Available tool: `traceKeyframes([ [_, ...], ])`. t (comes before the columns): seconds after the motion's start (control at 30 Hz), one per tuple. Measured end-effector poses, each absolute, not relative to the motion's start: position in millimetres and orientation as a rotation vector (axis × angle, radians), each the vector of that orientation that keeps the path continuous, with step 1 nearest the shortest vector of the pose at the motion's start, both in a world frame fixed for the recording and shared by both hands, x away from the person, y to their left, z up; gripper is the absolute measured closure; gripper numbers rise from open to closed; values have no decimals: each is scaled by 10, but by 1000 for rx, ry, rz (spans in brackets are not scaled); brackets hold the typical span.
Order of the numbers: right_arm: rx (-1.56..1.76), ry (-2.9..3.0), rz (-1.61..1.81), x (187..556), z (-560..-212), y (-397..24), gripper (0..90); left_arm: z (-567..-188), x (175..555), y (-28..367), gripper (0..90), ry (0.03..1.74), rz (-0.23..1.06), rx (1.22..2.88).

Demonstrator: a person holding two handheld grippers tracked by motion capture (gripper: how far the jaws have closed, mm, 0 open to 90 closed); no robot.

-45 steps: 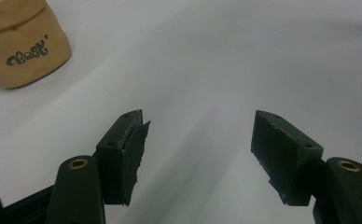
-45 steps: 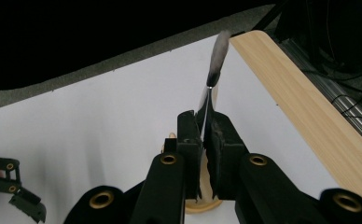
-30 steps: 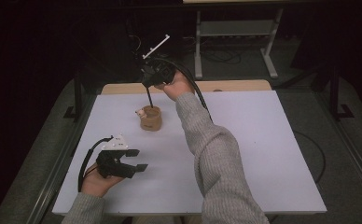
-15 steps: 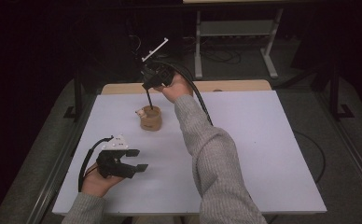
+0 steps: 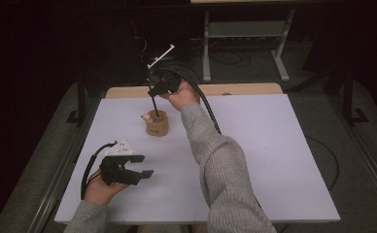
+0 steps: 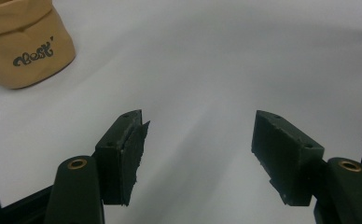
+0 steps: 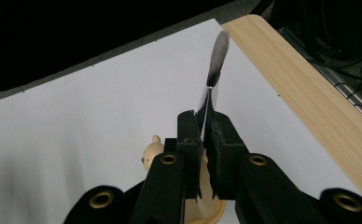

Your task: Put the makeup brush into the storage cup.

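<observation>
A tan pouch-like holder (image 5: 157,125) printed "Best" (image 6: 25,51) stands on the white table top (image 5: 254,145), with a small bear figure (image 7: 152,154) at its rim. My right gripper (image 5: 153,96) hangs just above it, shut on a thin dark-handled brush (image 5: 155,108) whose lower end reaches the holder's mouth. In the right gripper view the brush's grey bristles (image 7: 218,51) stick out past the closed jaws (image 7: 202,119). My left gripper (image 5: 143,166) lies at the table's near left, open, with nothing between its pads (image 6: 198,135).
A wooden strip (image 5: 245,89) runs along the table's far edge. Beyond it are a metal rack (image 5: 245,34) and cables on the dark floor. Metal rails (image 5: 65,160) flank the table. The right sleeve (image 5: 215,160) crosses the table's middle.
</observation>
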State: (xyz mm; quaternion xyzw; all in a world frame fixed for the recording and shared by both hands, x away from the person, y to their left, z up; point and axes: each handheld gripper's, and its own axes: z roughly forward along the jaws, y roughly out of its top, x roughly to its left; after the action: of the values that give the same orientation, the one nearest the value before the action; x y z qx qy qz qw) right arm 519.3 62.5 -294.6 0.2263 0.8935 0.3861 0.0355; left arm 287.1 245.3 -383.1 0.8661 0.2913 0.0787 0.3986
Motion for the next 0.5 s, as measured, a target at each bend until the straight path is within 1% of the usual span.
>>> traceKeyframes([
  [0.5,726,2751,1199,5182,-3040,648,831,-3835,2878,2471,338,734,203,2195],
])
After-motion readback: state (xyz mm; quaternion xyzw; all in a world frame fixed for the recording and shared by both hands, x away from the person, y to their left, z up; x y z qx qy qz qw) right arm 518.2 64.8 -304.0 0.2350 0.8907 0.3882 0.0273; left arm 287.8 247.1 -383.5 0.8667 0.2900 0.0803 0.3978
